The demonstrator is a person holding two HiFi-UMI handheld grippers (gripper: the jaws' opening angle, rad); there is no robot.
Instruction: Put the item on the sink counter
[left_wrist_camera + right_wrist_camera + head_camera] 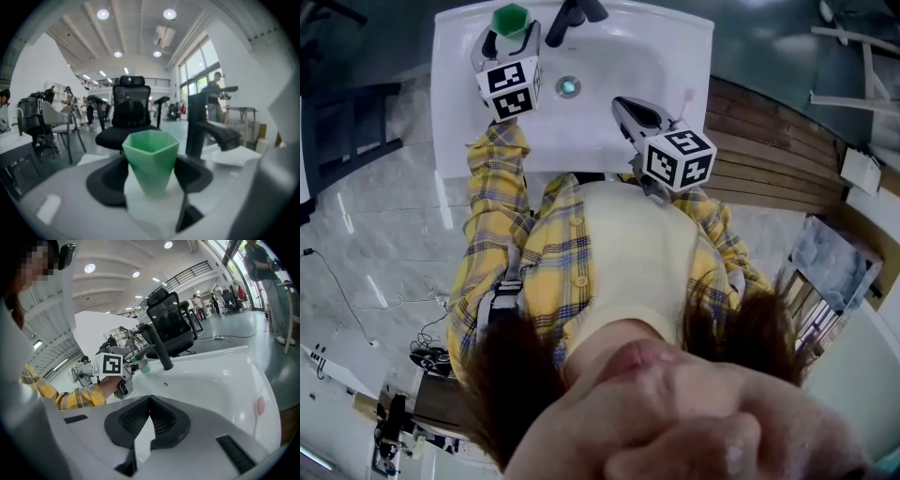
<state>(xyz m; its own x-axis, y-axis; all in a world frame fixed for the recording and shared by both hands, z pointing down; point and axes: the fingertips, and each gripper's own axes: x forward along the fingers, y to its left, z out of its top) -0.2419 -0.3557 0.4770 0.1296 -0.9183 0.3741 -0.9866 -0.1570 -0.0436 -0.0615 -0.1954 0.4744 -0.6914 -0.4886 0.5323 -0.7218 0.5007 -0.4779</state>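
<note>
A green faceted cup (510,19) sits at the back left of the white sink (684,56), beside the black faucet (572,14). My left gripper (511,36) is shut on the cup, its dark pads pressed against both sides. In the left gripper view the cup (151,157) stands upright between the jaws over the white counter, with the faucet (201,122) to its right. My right gripper (630,111) hovers over the basin's right side, shut with nothing in it. In the right gripper view its pads (136,416) meet, and the left gripper's marker cube (111,365) shows beyond them.
The drain (568,86) lies mid-basin. A slatted wooden panel (778,159) runs along the sink's right. Cables (431,352) lie on the marble floor at the left. A black office chair (129,112) stands behind the sink.
</note>
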